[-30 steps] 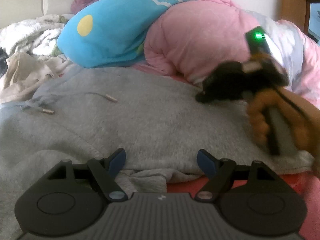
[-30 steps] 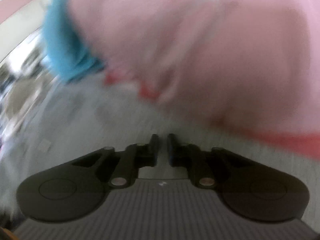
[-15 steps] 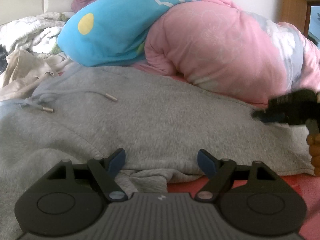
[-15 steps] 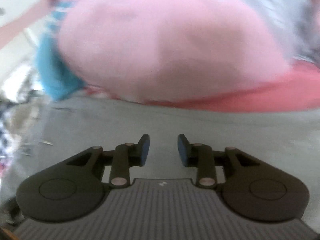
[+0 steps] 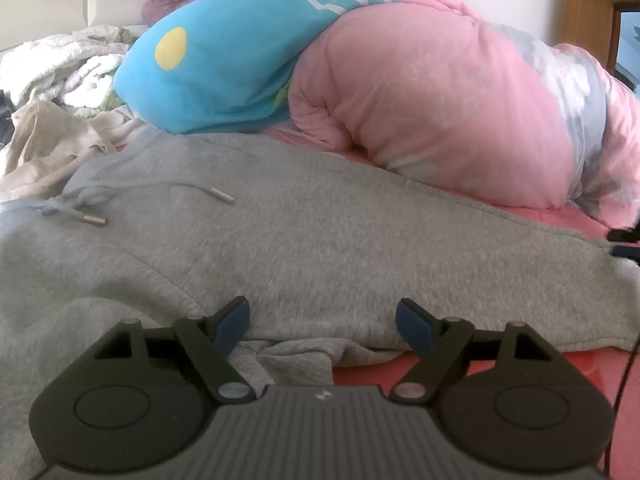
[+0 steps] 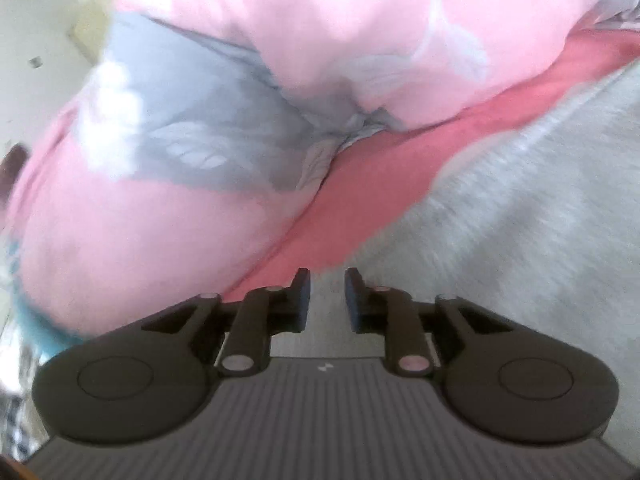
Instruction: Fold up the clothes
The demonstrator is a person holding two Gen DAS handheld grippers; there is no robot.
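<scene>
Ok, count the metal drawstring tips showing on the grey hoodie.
2. One metal tip lies out on the grey hoodie; the other metal tip lies left of it, beside the cord knot. None seems hidden.

Hoodie [image 5: 320, 240] spread across bed [image 5: 560, 216], frame centre; quilt [image 5: 440, 112] behind it, upper right; pillow [image 5: 224, 68] upper left.

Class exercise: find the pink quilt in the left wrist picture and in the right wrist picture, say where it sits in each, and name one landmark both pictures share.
Left wrist view: the pink quilt is bunched across the upper right, behind the grey hoodie.
Right wrist view: the pink quilt fills the upper left and top, blurred.
Shared landmark: the red bedsheet strip between quilt and hoodie.
</scene>
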